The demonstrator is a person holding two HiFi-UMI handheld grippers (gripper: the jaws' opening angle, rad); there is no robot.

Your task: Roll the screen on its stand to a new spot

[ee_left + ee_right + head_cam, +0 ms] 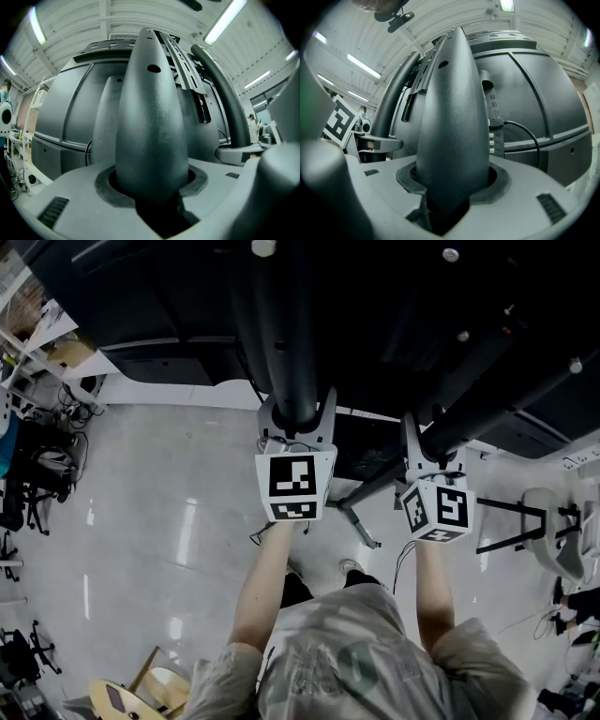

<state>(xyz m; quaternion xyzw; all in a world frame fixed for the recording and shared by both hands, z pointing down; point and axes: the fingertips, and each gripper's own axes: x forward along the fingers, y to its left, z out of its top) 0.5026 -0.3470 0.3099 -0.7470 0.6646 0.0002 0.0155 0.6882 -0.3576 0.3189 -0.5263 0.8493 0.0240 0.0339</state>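
Pale, glossy floor [159, 521] spreads under the scene, with dark office chairs [37, 474] and loose cables crowded along its left edge, a wooden stool [141, 695] at the bottom left, and a white chair [553, 531] beside a black frame [511, 521] on the right. The screen [141, 296] looms as a black mass straight ahead of the person, its back turned to them; the top edge cuts it off, and its front and the stand's wheels are out of sight. Only a grey foot [361, 521] of the stand shows between the arms. The left gripper [296, 418] is clamped round the left post [152, 126] and the right gripper [424, 451] round the right post [452, 126]; both posts stand upright, long axis vertical. A cable [525, 129] plugs into the screen's back
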